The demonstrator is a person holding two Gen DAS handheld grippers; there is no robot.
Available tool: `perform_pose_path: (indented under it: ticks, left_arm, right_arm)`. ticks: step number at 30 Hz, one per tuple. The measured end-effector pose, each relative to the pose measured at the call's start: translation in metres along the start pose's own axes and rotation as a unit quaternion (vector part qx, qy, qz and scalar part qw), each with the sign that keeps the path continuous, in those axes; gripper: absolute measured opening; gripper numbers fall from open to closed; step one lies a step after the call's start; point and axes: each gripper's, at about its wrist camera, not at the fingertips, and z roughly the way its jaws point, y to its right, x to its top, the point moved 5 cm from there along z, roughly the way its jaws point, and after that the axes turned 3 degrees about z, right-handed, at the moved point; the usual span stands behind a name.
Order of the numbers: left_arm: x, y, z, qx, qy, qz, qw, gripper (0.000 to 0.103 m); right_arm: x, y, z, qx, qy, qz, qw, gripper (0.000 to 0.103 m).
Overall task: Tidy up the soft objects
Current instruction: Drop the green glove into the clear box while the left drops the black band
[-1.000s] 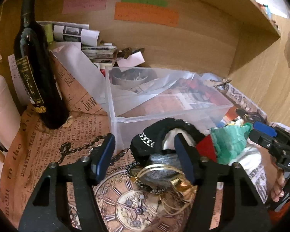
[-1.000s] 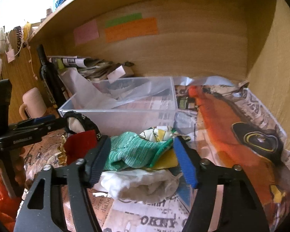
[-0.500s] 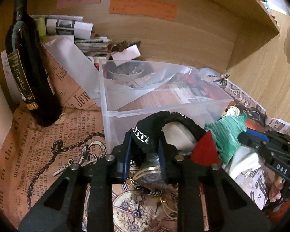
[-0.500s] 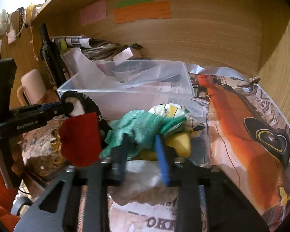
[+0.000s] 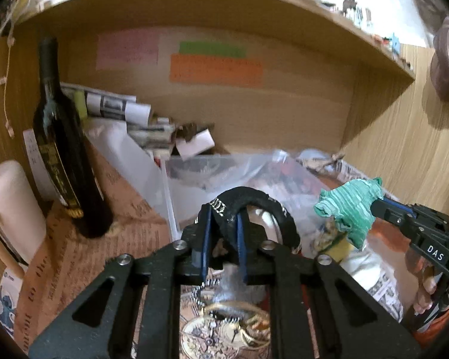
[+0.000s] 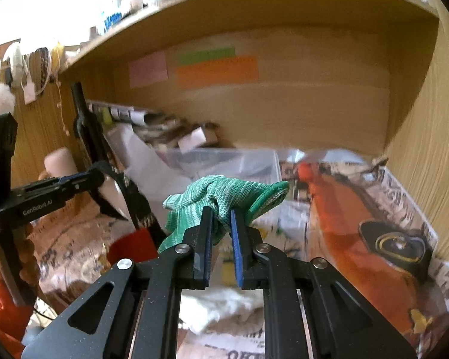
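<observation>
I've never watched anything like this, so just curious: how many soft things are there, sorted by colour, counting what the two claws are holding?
Green: 1, the green glove in the right gripper
Black: 1, the black band in the left gripper
White: 1, the white cloth lying below
Red: 1, the red piece
Total: 4 that can be told apart; the pile may hide more.

Writing on the pink, green and orange notes behind my jaws blurs past reading. The clear bin's contents smear behind crumpled plastic. My left gripper hides the black band's lower end; the frame edge crops the white cloth.
</observation>
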Motion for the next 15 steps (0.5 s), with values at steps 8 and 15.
perform_pose_path:
  ticks: [8, 15]
  left_arm:
    - [0.036, -0.007, -0.013, 0.011, 0.053, -0.002, 0.9985, 0.013]
    - [0.06, -0.019, -0.014, 0.019, 0.083, -0.024, 0.9961, 0.013]
  right_arm:
    - [0.02, -0.001, -0.005, 0.003, 0.034, 0.003, 0.999, 0.011]
    - [0.035, 0.002, 0.0, 0.009, 0.049, 0.012, 0.999, 0.011]
